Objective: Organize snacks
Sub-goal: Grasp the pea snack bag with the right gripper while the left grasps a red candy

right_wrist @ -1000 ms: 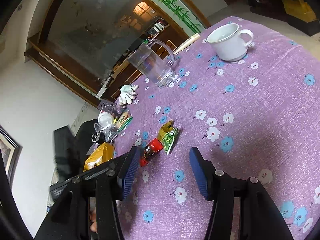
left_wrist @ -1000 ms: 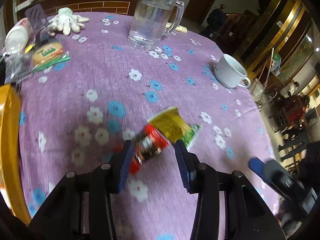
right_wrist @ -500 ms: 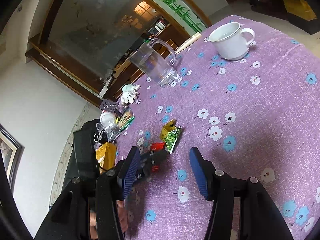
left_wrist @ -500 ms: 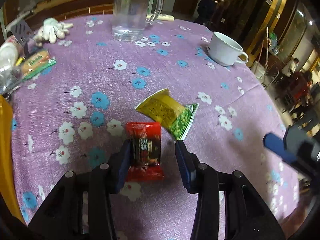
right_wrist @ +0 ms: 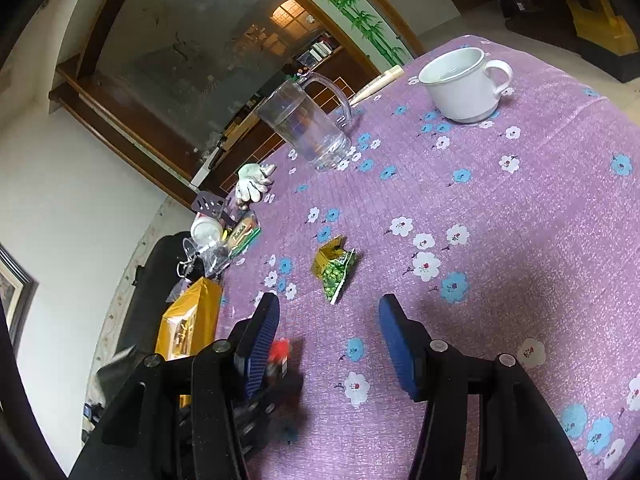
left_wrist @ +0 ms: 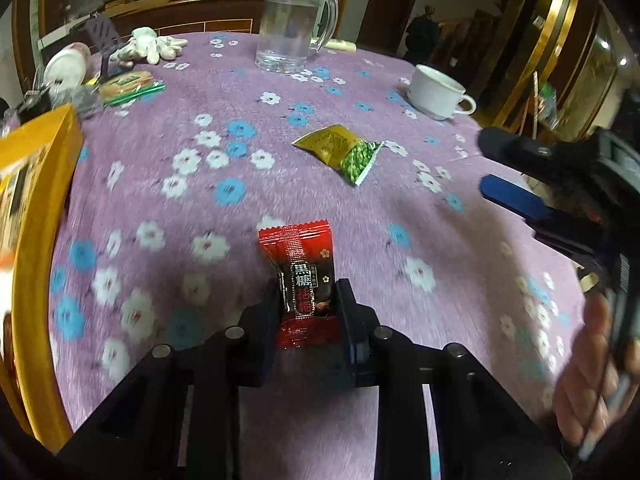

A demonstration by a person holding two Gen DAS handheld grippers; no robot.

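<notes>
A red candy packet (left_wrist: 298, 256) with dark lettering lies on the purple flowered tablecloth (left_wrist: 400, 280). My left gripper (left_wrist: 309, 286) is closing its jaws on the packet's near half, and the pads press both sides. In the right wrist view the packet (right_wrist: 279, 350) shows as a red blur beside my right gripper's left finger. A yellow-and-green snack packet (left_wrist: 340, 148) lies farther out on the cloth. My right gripper (right_wrist: 328, 308) hangs open above the cloth, with that packet (right_wrist: 334, 268) just beyond its fingertips and nothing between them.
A glass mug (left_wrist: 294, 24) stands at the back and a white cup (left_wrist: 434, 90) at the right. A yellow box (left_wrist: 36, 200) stands at the left edge. Beyond it lie a biscuit packet (left_wrist: 126, 82), a glove (left_wrist: 148, 44) and clutter. A hand (left_wrist: 588, 360) holds the right gripper.
My left gripper moved over the red candy packet and shut on it, then drew back from the yellow-and-green packet. The right gripper kept still.
</notes>
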